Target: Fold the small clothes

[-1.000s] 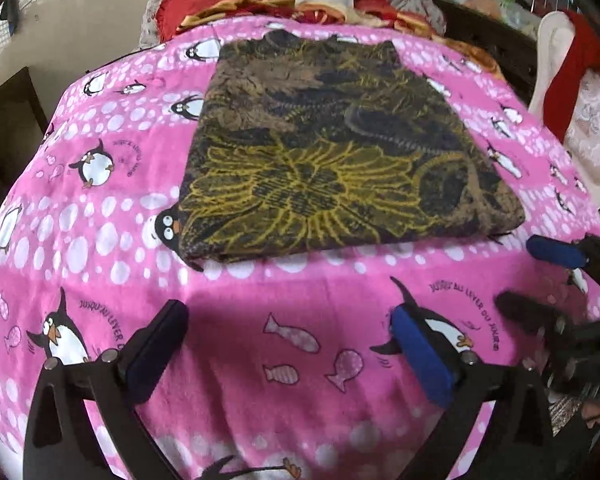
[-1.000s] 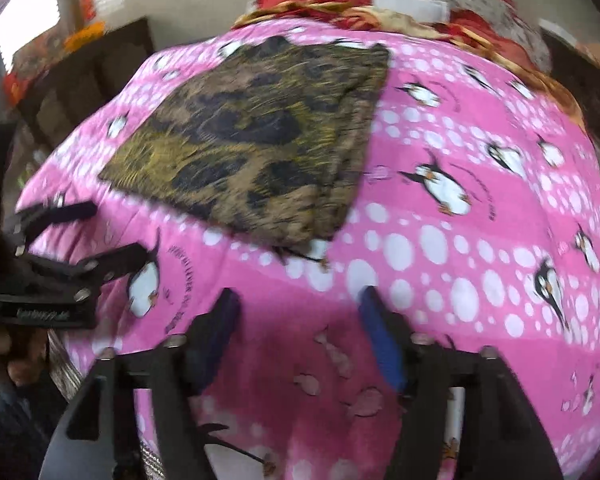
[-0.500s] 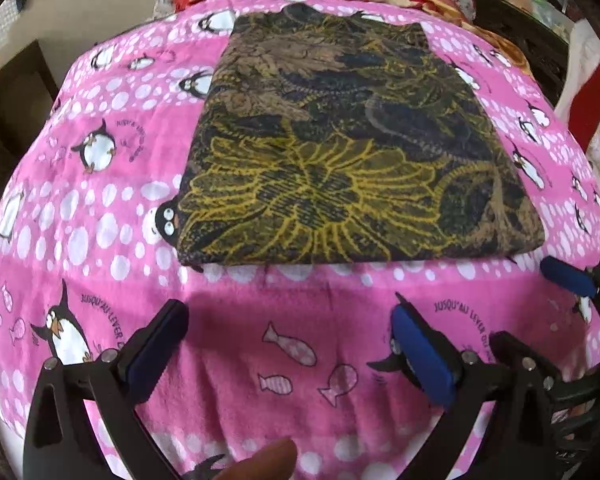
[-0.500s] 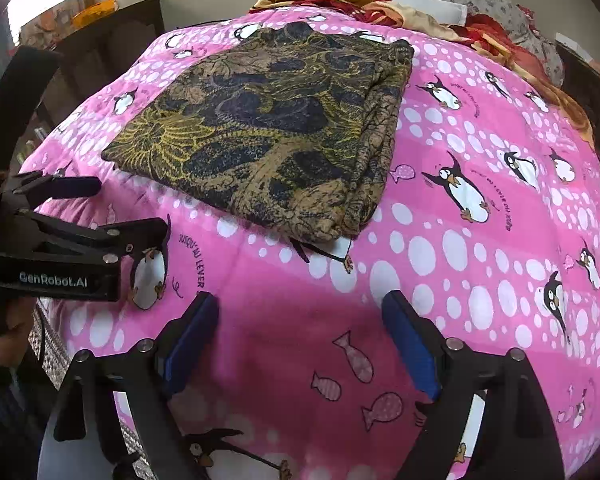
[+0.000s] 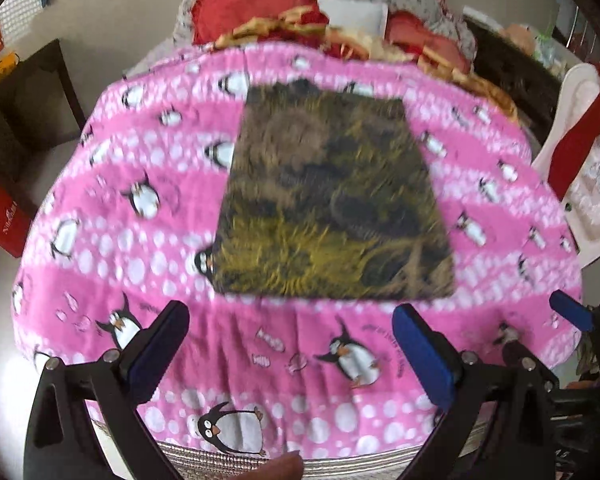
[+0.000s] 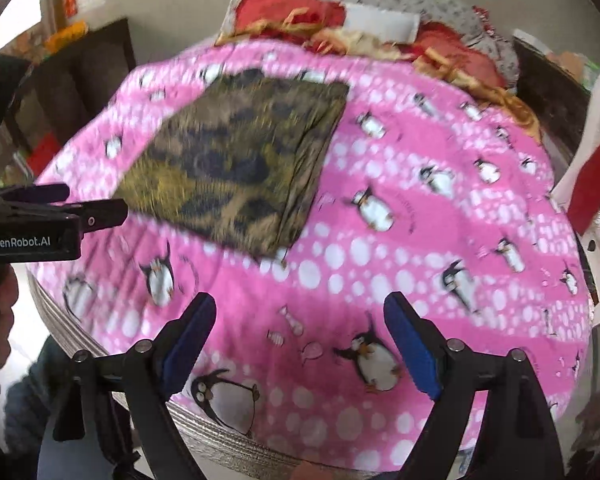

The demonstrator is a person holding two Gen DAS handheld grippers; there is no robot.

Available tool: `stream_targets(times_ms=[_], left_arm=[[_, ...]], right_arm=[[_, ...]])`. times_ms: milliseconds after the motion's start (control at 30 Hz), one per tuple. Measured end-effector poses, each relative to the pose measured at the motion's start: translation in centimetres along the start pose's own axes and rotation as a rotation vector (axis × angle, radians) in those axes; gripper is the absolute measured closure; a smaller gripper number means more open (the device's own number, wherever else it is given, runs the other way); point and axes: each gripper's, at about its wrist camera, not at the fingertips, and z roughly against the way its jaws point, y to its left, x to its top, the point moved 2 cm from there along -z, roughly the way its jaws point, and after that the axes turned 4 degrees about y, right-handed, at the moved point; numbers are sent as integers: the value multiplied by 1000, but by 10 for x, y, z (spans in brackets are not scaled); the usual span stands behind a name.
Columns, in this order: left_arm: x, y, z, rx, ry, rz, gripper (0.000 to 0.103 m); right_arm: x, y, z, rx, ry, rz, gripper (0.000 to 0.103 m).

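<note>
Ahead of both your grippers the pink penguin blanket [image 5: 112,216] covers the whole work surface, its near edge draped over a woven rim just below your fingers. On it, beyond your fingertips and well apart from them, lies the folded garment [image 5: 332,200], a dark cloth with a yellow and brown print. It lies flat as a tidy four-sided block. From your left gripper [image 5: 296,354] its long axis runs straight away from you, with the wider end nearest and the narrower end pointing at the heap of red and patterned clothes [image 5: 300,20] past the blanket's far edge. From your right gripper [image 6: 300,344] the same block sits ahead and to the left, turned on a slant, its stacked fold edge facing right.

Compared with a second ago, the garment looks smaller and farther from both sets of fingers, and more of the blanket's near edge and the room around it shows; both views are blurred. The garment itself lies where it lay, in the same shape.

Your left gripper stands wide with only blanket showing between its blue pads [image 5: 420,352]. Your right gripper's fingers are also spread wide, wider than a second ago, and hold nothing. Each gripper shows at the edge of the other's view.
</note>
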Motion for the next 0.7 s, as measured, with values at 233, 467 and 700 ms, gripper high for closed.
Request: stream_targets(times_ms=[233, 467, 700], left_arm=[[12, -10, 20, -10, -37, -3, 0], [15, -17, 22, -3, -45, -20, 0], [14, -19, 19, -10, -35, -23, 0]], right_arm=[[20, -14, 31, -6, -58, -41, 15], [20, -19, 35, -12, -61, -49, 15], [19, -16, 36, 3, -69, -45, 15]])
